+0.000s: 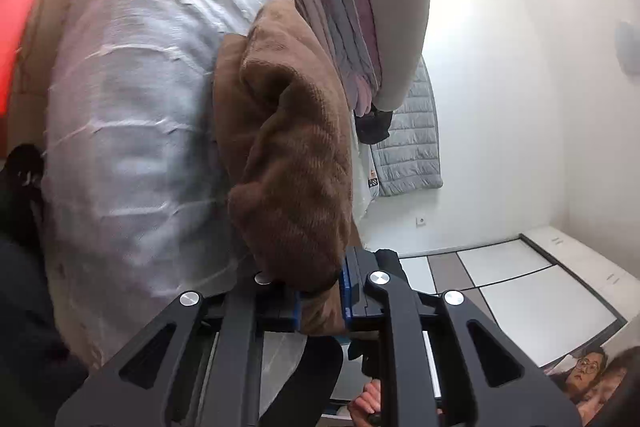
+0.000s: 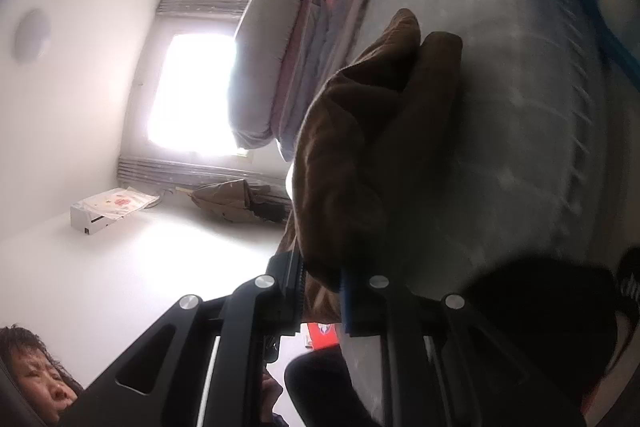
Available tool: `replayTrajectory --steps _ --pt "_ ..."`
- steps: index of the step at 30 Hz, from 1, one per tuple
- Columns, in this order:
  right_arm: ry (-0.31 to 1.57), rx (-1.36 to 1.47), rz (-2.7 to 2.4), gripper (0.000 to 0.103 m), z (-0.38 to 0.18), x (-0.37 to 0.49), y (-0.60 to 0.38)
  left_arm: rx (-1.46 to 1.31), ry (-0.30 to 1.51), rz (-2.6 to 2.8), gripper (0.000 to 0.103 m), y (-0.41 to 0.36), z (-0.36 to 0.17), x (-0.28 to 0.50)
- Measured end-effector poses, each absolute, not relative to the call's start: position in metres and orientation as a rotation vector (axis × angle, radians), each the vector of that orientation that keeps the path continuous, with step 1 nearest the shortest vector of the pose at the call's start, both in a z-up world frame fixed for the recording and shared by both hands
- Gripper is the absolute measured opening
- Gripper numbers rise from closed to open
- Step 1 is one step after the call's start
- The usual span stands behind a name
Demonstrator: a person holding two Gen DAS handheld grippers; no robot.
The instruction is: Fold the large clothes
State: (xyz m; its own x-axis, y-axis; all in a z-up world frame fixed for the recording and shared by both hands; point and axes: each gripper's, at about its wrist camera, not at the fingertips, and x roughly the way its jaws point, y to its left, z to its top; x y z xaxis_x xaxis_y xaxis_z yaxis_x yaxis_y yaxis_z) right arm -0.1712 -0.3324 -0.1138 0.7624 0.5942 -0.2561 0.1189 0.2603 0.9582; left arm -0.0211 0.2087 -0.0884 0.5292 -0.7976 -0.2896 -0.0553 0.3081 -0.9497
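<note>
1. Containers were scarce: a white box (image 2: 106, 215) sat on the floor by the far wall in the right wrist view, with a flat printed bag lying on top of it; what was inside could not be told.
2. Left hand-held gripper (image 1: 320, 301) had its jaws nearly closed, pinching a bunched edge of the brown fleece garment (image 1: 288, 147) between the blue pads.
3. Right hand-held gripper (image 2: 322, 301) was likewise almost shut, clamped on another bunched edge of the same brown garment (image 2: 360, 147).
4. Both views were rolled sideways, so the bed (image 1: 132, 107) with its pale crinkled cover ran up the frame beside the garment.
5. Brown garment looked thick, fuzzy and folded over on itself in heavy rolls, stretching away from each gripper toward the bed cover; whether it touched the cover could not be told.
6. Beyond it on the bed stood a stack of folded clothes (image 1: 344, 7) in grey, taupe, maroon and pink, with a large grey piece on top.
7. A grey quilted jacket (image 1: 412, 147) lay past the stack, near the white wall.
</note>
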Motion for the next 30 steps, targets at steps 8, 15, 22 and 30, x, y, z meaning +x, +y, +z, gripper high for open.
replayTrajectory --steps 8,15,22,30 --pt "0.796 1.053 0.002 0.037 -0.109 -0.173 -0.347 -1.164 0.942 -0.555 0.012 0.213 -0.115 -0.022" --pt "0.483 0.797 -0.059 0.063 -0.009 -0.166 -0.317 -1.09 0.906 -0.573 0.013 0.203 -0.098 -0.013" --pt "0.8 0.203 0.141 0.064 -0.058 -0.016 -0.133 -1.032 0.857 -0.601 0.013 0.181 -0.078 -0.012" --pt "0.943 0.009 0.214 0.064 -0.133 -0.014 -0.06 -0.907 0.819 -0.665 0.013 0.145 -0.042 -0.003"
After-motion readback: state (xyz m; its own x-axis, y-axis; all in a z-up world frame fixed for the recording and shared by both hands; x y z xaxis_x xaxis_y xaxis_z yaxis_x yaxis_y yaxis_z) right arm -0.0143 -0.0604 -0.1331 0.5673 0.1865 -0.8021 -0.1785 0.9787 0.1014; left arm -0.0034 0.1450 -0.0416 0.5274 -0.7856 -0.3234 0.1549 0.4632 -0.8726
